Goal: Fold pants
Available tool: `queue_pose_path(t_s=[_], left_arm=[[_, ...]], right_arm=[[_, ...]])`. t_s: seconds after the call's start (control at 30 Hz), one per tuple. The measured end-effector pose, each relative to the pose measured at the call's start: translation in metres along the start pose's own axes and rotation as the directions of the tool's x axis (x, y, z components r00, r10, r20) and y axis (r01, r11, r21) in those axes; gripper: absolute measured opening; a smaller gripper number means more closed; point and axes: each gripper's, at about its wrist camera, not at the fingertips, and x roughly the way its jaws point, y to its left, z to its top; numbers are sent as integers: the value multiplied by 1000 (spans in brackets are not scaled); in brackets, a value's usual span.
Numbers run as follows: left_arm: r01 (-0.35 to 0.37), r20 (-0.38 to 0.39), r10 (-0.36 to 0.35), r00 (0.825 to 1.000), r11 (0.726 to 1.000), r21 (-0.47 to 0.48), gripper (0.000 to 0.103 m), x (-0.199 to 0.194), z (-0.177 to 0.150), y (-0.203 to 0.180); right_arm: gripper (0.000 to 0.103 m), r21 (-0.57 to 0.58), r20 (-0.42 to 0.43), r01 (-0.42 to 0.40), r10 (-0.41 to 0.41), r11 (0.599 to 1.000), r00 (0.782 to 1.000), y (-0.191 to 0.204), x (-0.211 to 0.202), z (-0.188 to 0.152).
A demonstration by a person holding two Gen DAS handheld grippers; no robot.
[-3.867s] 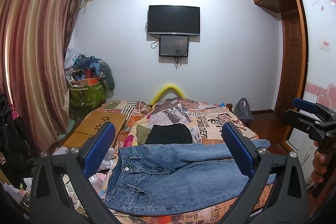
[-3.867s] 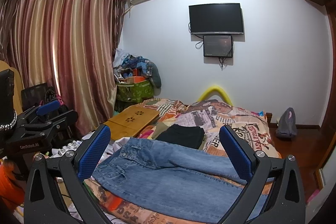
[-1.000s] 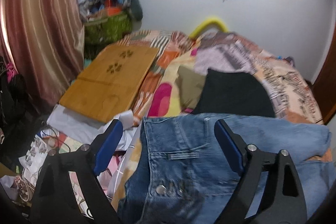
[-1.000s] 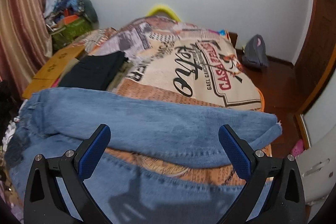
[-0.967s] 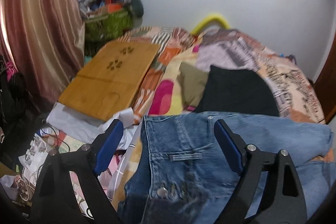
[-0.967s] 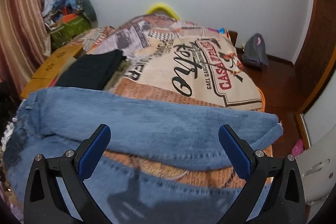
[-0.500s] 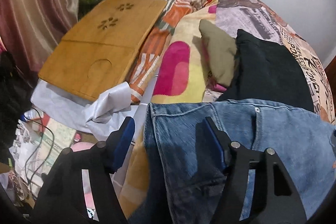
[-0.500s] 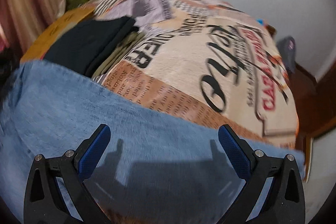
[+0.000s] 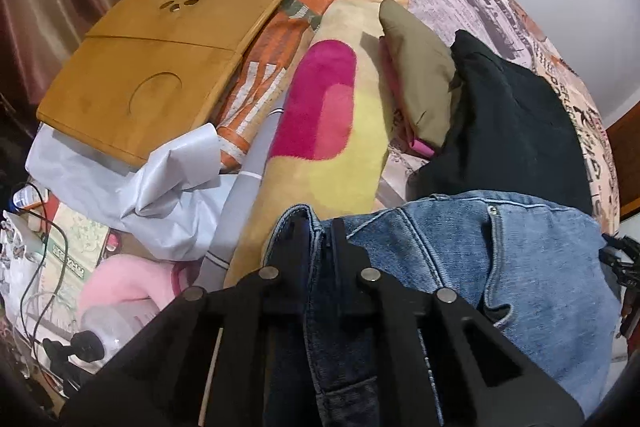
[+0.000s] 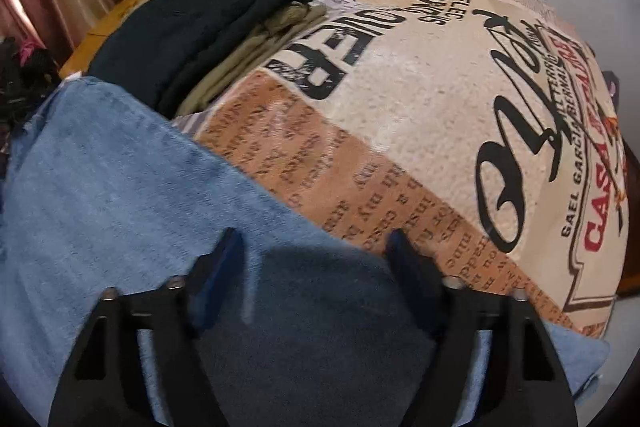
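Observation:
Blue jeans (image 9: 500,267) lie across the near edge of the bed. In the left wrist view my left gripper (image 9: 318,227) is shut on the jeans' waistband corner, with denim pinched between the jaws. In the right wrist view my right gripper (image 10: 316,259) is open and low over a jeans leg (image 10: 120,195), its blue pads on either side of the fabric's far edge. Only part of the jeans shows in each view.
A folded black garment (image 9: 516,115) on an olive one (image 9: 420,75) lies just beyond the jeans, also in the right wrist view (image 10: 192,27). A wooden lap tray (image 9: 160,43), white sheet (image 9: 132,179) and cables lie left of the bed. The printed bedspread (image 10: 440,87) stretches right.
Both grippers came down from above the bed onto the jeans. The left gripper closed on the waistband corner. The right gripper narrowed and dropped to the leg's edge.

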Motion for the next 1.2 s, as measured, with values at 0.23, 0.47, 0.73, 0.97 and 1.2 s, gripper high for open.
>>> queue_pose_path(t_s=[0.23,0.47,0.73,0.97,1.2], left_arm=[[-6,64,4,998,1000,22,6,-31,-5,-6],[-22,160,14,987,999,46,6,-76,12,-20],[-5,198,-18,980,994,112,6,-112,8,-42],[-11,242,-20,970,992,125,6,-154,-20,-42],[5,277,-36,960,994,111,6,-195,-60,-35]], right_arm=[[11,-19,0,65,-66,998,998,12,-10,-11],[7,34,106,158,-161,987,981,18,-37,-6],[7,116,246,122,-147,986,958,15,-98,3],[7,120,287,105,-136,987,948,34,-137,-22],[7,99,331,80,-109,992,937,64,-182,-66]])
